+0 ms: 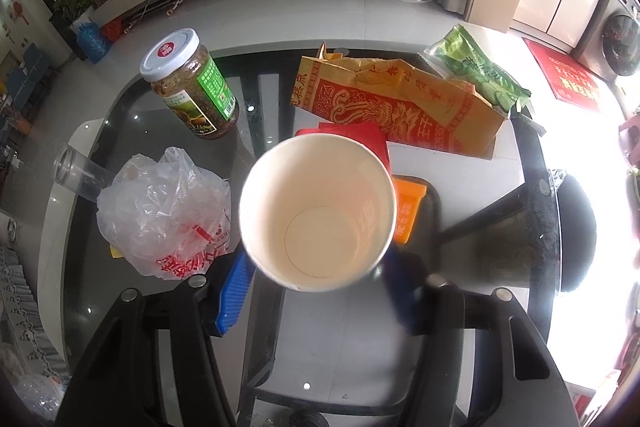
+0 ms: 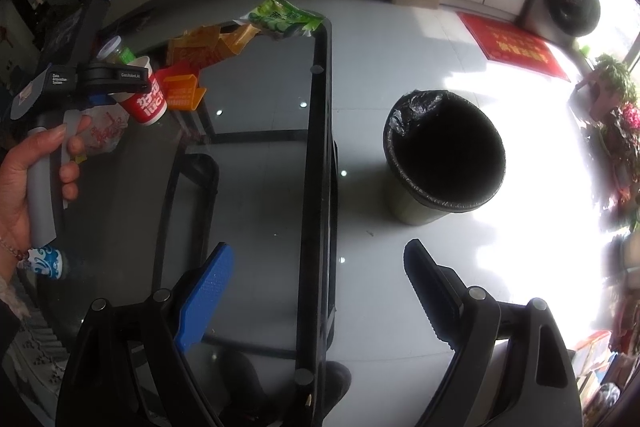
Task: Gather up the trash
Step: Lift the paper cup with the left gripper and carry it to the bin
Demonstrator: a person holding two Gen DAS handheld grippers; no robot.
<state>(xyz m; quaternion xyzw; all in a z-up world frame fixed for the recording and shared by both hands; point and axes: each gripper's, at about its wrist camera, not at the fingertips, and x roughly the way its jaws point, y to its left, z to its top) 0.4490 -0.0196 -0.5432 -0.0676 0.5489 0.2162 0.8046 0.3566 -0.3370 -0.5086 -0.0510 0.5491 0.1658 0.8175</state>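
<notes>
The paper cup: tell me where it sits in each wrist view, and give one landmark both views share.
Left wrist view: the paper cup fills the centre, seen from above, between the left gripper's blue pads.
Right wrist view: the cup is small at the upper left, red-sided, held in that gripper.
Shared landmark: the green snack packet at the table's far edge.

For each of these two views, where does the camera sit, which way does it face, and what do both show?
Left wrist: sits on the left hand-held gripper, facing steeply down at the glass table; its blue fingers grip a paper cup.
Right wrist: sits on the open, empty right hand-held gripper, facing down past the table edge to the lined trash bin; a hand holding the left hand-held gripper shows.
Shared: cup, green wrapper, orange paper bag, plastic bag.
</notes>
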